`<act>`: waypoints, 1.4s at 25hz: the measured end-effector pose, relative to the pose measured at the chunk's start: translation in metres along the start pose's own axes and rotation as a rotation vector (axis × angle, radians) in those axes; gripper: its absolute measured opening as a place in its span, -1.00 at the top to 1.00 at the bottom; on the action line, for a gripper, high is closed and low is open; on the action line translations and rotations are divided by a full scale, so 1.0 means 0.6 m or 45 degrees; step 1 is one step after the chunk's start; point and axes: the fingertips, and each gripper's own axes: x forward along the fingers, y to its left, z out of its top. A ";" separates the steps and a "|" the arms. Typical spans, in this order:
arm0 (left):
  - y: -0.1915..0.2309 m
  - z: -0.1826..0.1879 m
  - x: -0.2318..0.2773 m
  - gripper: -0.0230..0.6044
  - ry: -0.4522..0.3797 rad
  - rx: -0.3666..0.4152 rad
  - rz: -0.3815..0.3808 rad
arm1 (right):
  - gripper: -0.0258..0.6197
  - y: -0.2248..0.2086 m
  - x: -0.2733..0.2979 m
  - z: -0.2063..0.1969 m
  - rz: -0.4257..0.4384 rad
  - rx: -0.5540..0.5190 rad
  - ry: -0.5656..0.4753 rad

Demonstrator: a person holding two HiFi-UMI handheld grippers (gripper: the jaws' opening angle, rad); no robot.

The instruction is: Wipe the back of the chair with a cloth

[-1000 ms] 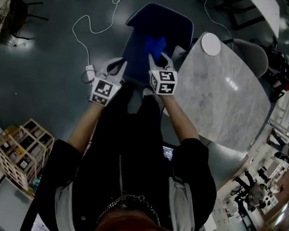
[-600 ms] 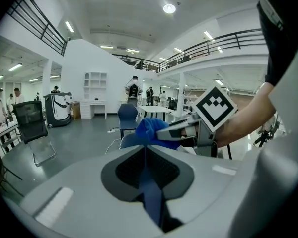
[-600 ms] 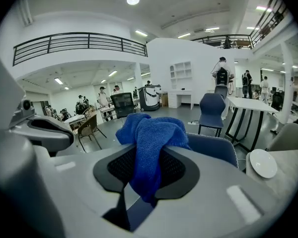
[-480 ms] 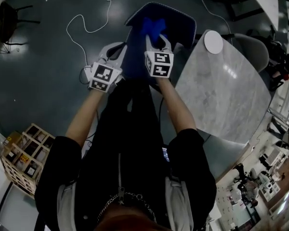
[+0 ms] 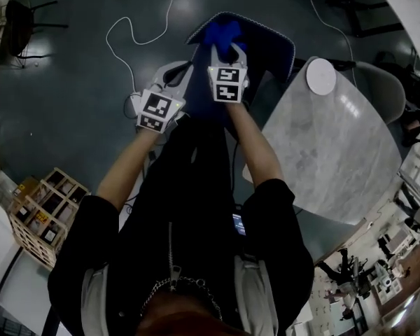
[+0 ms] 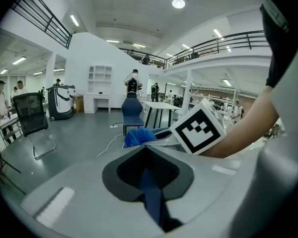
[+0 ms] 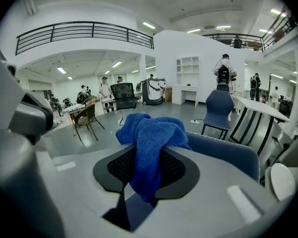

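No legible text, seemingly

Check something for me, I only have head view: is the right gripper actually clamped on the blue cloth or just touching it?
Observer: Clamped. In the right gripper view the right gripper is shut on the cloth, which is pinched between the pads and bunched above them.
Operator: Left one?
Observer: The left gripper view shows the left gripper shut on a dark blue strip. It looks like the edge of the chair back.
Operator: Anything beyond the chair?
Observer: A second blue chair stands on the floor further off, in the right gripper view.
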 end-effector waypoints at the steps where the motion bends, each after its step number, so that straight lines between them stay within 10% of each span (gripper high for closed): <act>1: 0.001 -0.003 0.006 0.92 0.010 -0.001 -0.008 | 0.58 -0.002 0.018 -0.004 -0.001 -0.018 0.014; 35: -0.049 -0.043 0.098 0.92 0.114 0.046 -0.092 | 0.61 -0.150 0.060 -0.072 -0.108 0.083 0.079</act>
